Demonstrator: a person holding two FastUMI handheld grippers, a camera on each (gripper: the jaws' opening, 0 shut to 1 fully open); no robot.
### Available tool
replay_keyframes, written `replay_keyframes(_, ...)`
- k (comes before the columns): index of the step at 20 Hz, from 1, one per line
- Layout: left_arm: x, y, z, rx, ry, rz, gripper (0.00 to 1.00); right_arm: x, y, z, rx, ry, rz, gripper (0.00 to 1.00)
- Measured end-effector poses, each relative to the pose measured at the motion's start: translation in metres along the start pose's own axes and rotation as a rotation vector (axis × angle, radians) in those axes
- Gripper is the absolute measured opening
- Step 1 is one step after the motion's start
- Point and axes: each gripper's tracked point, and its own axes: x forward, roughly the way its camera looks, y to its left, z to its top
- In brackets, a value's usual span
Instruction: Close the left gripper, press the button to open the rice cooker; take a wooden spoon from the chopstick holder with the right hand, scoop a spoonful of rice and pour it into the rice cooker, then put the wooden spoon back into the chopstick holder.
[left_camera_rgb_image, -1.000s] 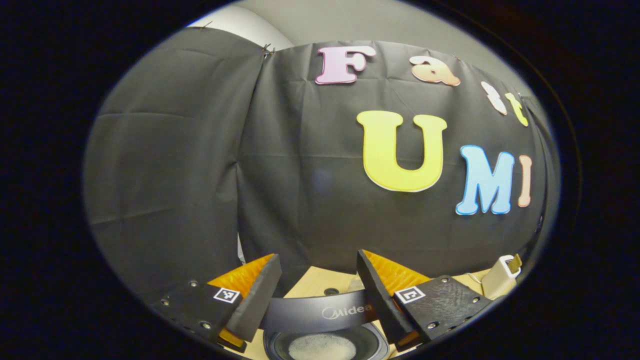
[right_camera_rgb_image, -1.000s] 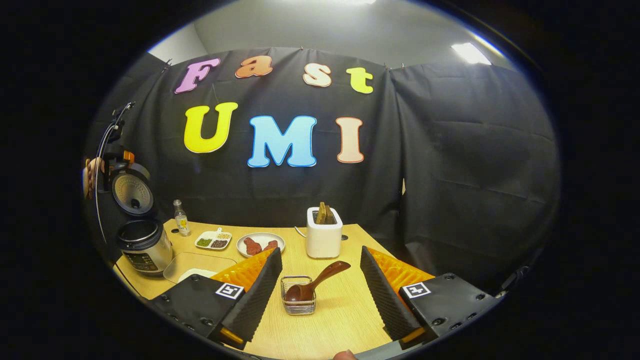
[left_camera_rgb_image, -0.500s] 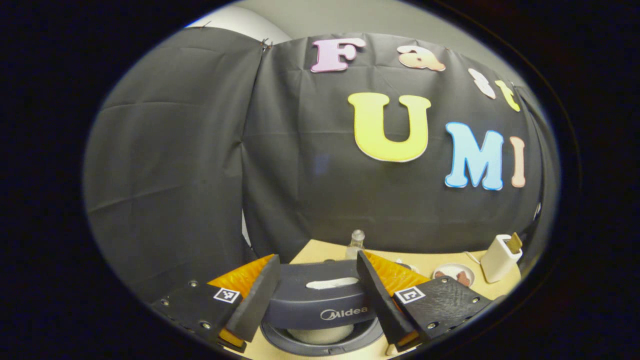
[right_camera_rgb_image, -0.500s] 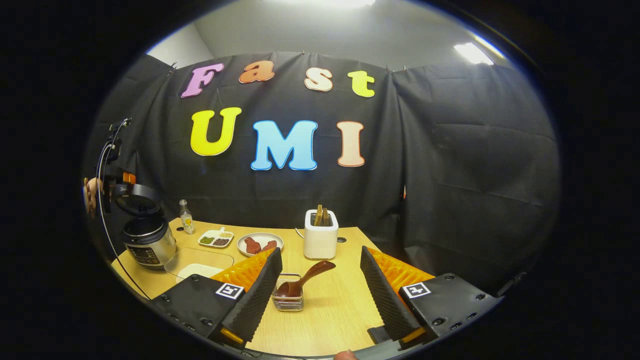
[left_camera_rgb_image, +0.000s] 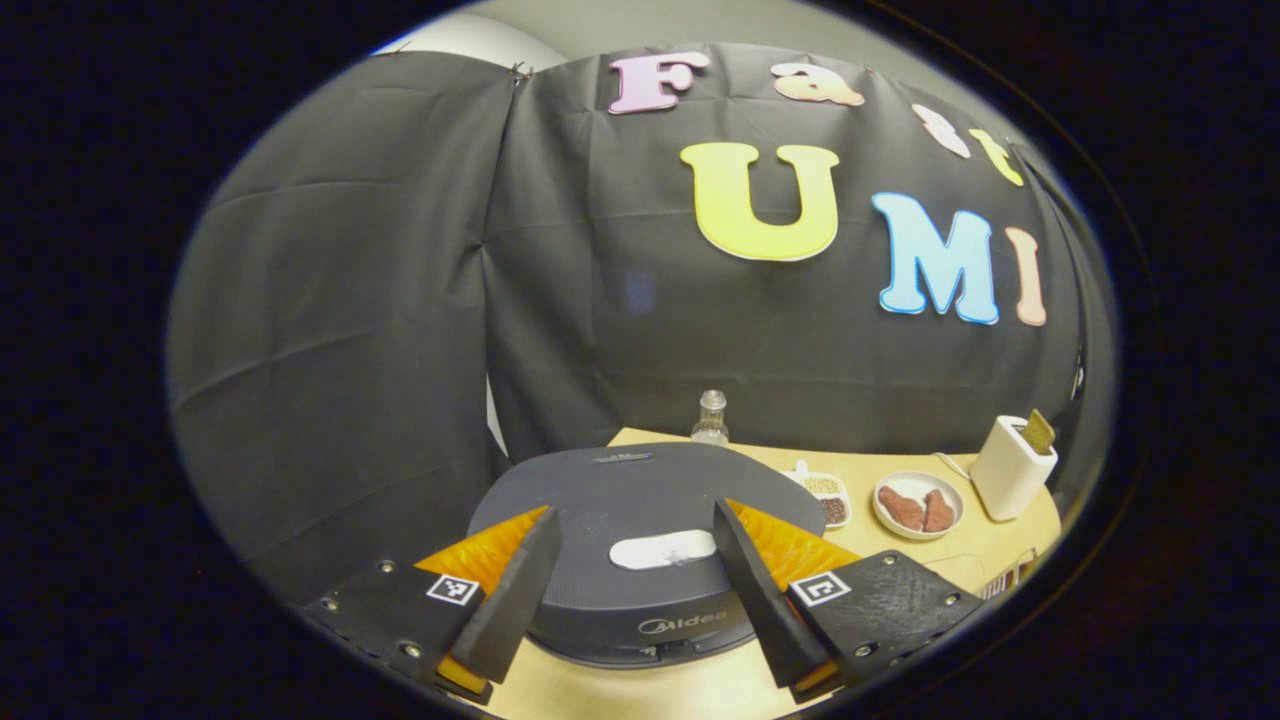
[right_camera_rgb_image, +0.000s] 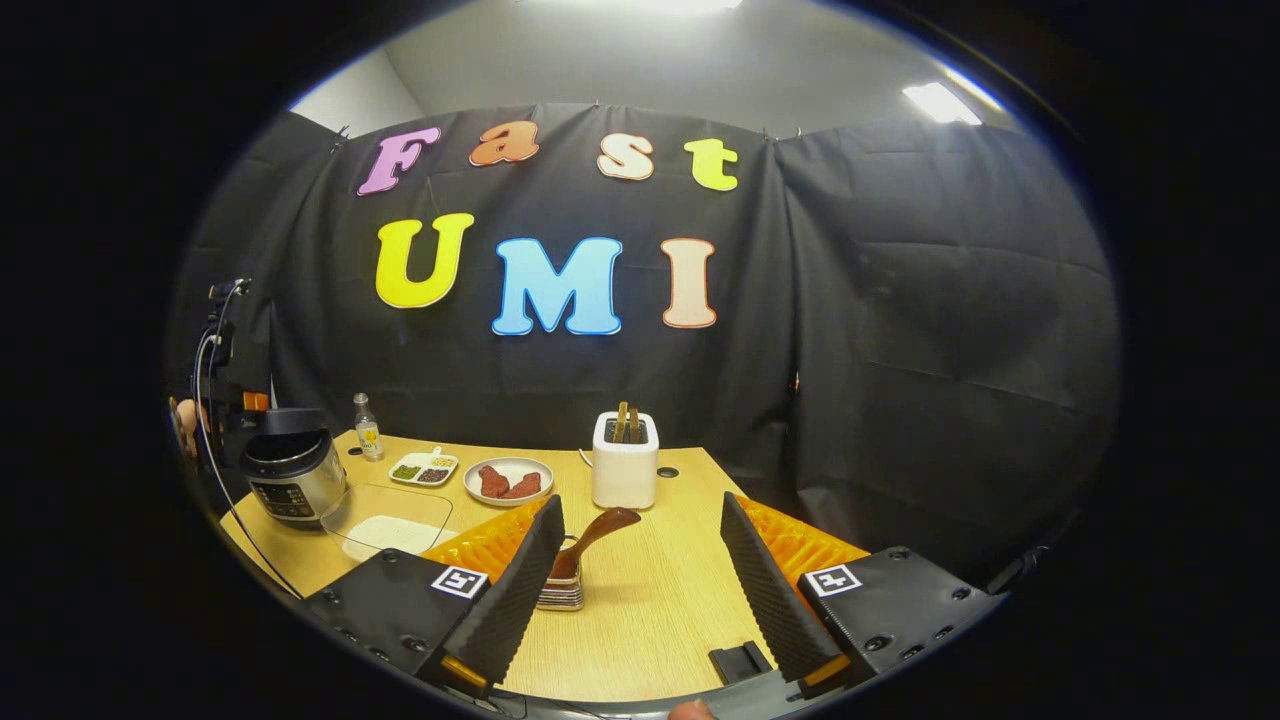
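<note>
The dark rice cooker (left_camera_rgb_image: 640, 490) sits just beyond my left gripper (left_camera_rgb_image: 632, 530), its lid down and a pale patch (left_camera_rgb_image: 663, 549) on top. That gripper is open, a finger over each side of the lid's front. In the right gripper view the same cooker (right_camera_rgb_image: 290, 475) stands at the table's far left, lid shut. My right gripper (right_camera_rgb_image: 641, 510) is open above the table. A wooden spoon (right_camera_rgb_image: 590, 530) leans in a small wire holder (right_camera_rgb_image: 562, 595) by its left finger, which hides part of it. A clear dish of rice (right_camera_rgb_image: 390, 525) lies beside the cooker.
A white toaster (right_camera_rgb_image: 624, 465) stands at the back of the wooden table (right_camera_rgb_image: 650, 610). Left of it are a plate of meat (right_camera_rgb_image: 508, 482), a divided condiment dish (right_camera_rgb_image: 423, 468) and a small bottle (right_camera_rgb_image: 367, 430). A hand (right_camera_rgb_image: 183, 420) and cable show behind the cooker.
The cooker lid has swung from upright to fully shut, and my left gripper came down with it. The spoon holder now sits closer to my right gripper's left finger.
</note>
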Motion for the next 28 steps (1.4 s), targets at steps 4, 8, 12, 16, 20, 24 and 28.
replay_keyframes(4,0.001,-0.003,-0.026,0.01,0.033,0.005,0.97,-0.003,-0.005,-0.001,0.0,0.001,-0.012,0.99)
replay_keyframes(8,0.004,-0.006,-0.05,0.039,0.04,0.009,0.96,-0.007,-0.008,-0.002,-0.007,0.003,-0.021,0.99)
replay_keyframes(12,0.004,-0.006,-0.057,0.021,0.066,0.023,0.98,-0.01,-0.012,-0.004,-0.032,0.005,-0.035,0.99)
replay_keyframes(16,0.004,-0.006,-0.058,0.026,0.019,0.026,0.96,-0.012,-0.011,-0.008,-0.011,0.013,-0.029,0.99)
replay_keyframes(20,-0.013,-0.011,-0.034,-0.014,-0.034,0.029,0.99,-0.016,-0.014,0.002,-0.01,-0.015,-0.006,0.99)
replay_keyframes(24,-0.081,-0.037,0.005,-0.034,-0.154,-0.018,0.95,-0.021,-0.005,0.016,-0.004,-0.055,0.077,0.99)
replay_keyframes(28,-0.16,-0.069,0.046,-0.007,-0.281,-0.09,0.91,-0.033,-0.002,0.025,-0.028,-0.09,0.132,0.99)
